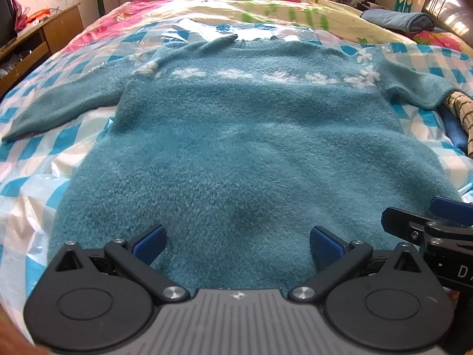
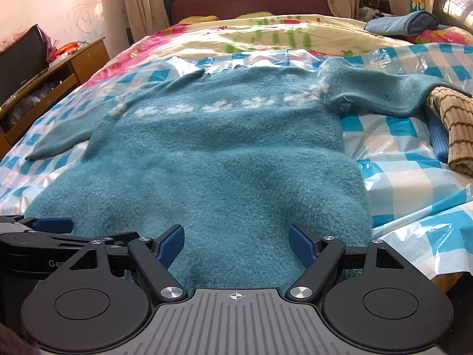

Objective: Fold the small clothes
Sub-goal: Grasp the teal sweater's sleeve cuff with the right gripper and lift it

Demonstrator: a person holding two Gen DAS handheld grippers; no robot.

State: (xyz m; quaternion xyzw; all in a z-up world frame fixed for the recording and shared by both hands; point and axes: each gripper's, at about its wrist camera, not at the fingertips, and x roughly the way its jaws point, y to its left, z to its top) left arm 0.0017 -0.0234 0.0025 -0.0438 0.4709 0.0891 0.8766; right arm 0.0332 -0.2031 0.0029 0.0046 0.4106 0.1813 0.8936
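- sweater (image 1: 236,136) lies flat on the bed (image 1: 207,3), sleeves spread, hem nearest both grippers.
- left gripper (image 1: 238,244) and right gripper (image 2: 236,241): jaws open, empty, over the hem.
- likely next: pinch hem corners evenly, lift together, fold toward the collar without bunching.

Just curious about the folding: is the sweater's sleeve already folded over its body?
No: the teal sweater lies flat, and its left sleeve stretches out sideways on the checked plastic sheet.

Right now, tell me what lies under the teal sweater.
The teal sweater lies flat on a blue-and-white checked plastic sheet, spread over a floral bedcover. Whatever sits directly beneath the sweater's body is covered.
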